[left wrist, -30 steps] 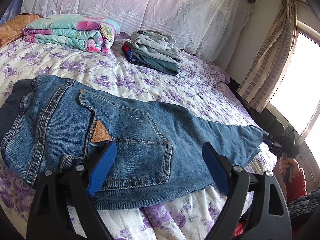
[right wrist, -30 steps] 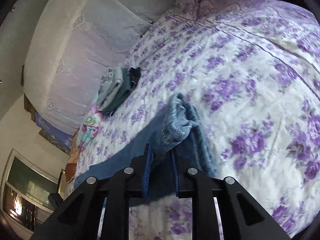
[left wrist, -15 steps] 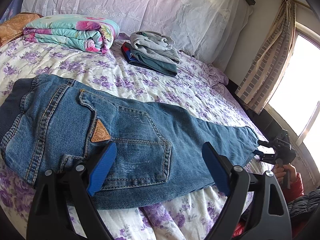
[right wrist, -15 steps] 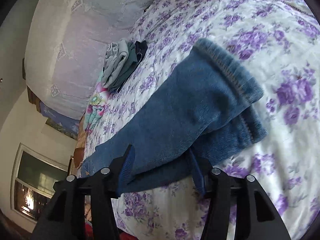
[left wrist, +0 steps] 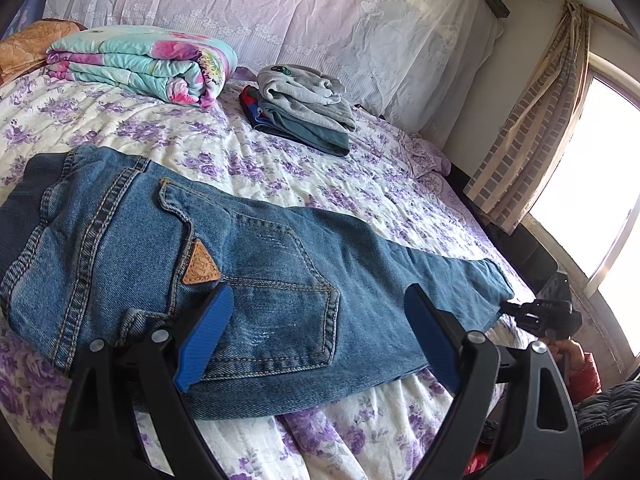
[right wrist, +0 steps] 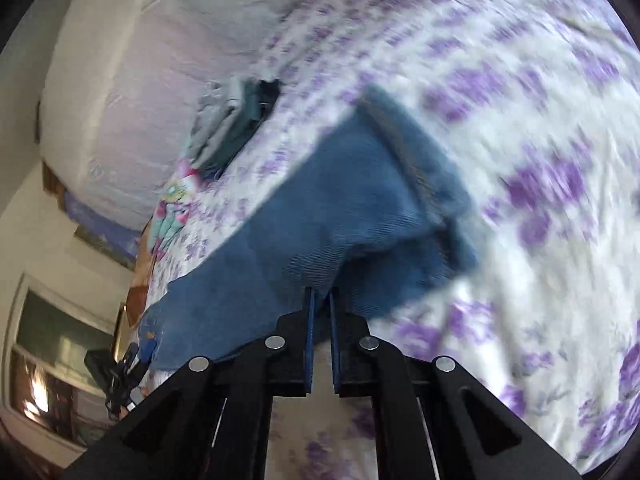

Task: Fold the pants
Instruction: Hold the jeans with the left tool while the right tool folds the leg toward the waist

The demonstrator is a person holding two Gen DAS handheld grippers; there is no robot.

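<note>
I see one bed with a purple-flowered sheet filling both views. One pair of jeans lies flat across it, already doubled leg on leg. Its long axis runs from the waistband at my left to the hems at my right.

My left gripper hovers over the seat and back pocket, jaws spread wide with nothing between them. My right gripper is at the hem end, seen small at the far right in the left view. Its jaws are nearly together; the denim edge reaches their tips, but blur keeps me from telling whether any cloth is pinched.

I judge the next fold carries hems toward waistband along that long axis, so the right hand is the nearer one to start it.

Toward the headboard, well apart from the jeans, sit one rolled floral quilt and one stack of folded clothes.
</note>
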